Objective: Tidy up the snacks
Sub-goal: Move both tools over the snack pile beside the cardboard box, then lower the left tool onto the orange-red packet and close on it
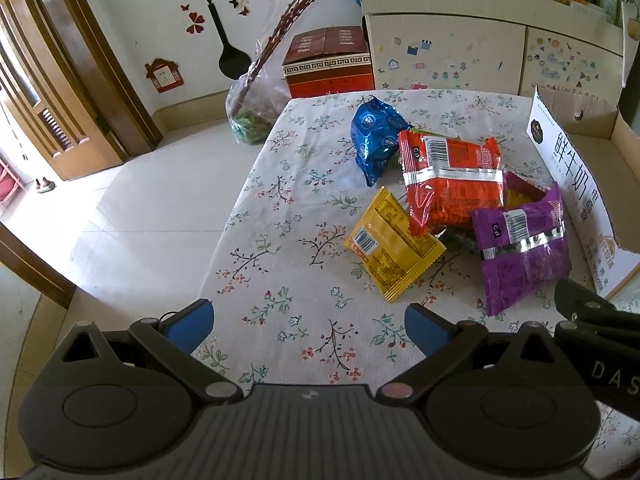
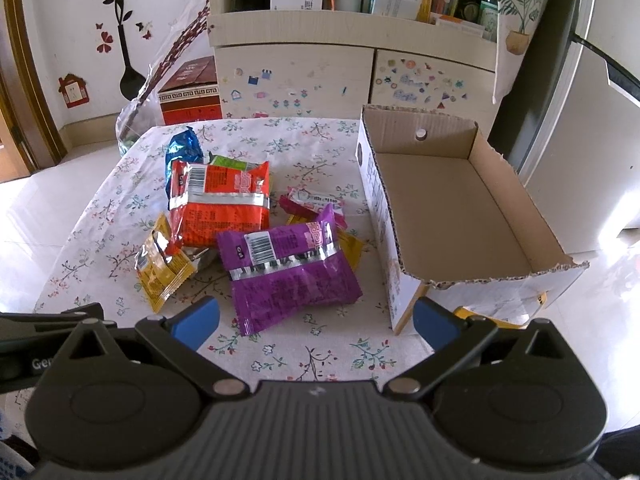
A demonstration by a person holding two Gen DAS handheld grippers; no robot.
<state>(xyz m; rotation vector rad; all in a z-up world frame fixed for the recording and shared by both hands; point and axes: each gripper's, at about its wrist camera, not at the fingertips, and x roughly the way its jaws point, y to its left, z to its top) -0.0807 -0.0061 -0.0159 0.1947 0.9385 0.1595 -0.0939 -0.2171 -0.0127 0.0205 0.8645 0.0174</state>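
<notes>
Both tools held above the near edge of the table (image 2: 120, 184), nothing gripped. Left gripper (image 1: 308, 326) spread wide, blue pads far apart; right gripper (image 2: 316, 320) likewise wide open and empty.

Snacks heaped mid-table, toward the right edge, just beside the open cardboard box (image 2: 460, 208), which stood empty along that edge. Purple packet (image 2: 292, 276) nearest the near edge, lying flat, seam side up, long axis roughly across the table, one short end toward the box. Orange packet (image 2: 220, 204) behind it, tilted up on the pile, overlapping the yellow sachet (image 2: 160, 268) at its left corner. Blue bag (image 2: 184, 148) farthest back, toward the far edge. Smaller wrappers half buried beneath, too hidden to name.

Judged light, soft and crinkly, with slick film likely to slide between pads; contents possibly brittle, so a gentle squeeze advised. Best taken across the short width near the middle, or by a crimped end seam, purple first as closest and unobstructed.
</notes>
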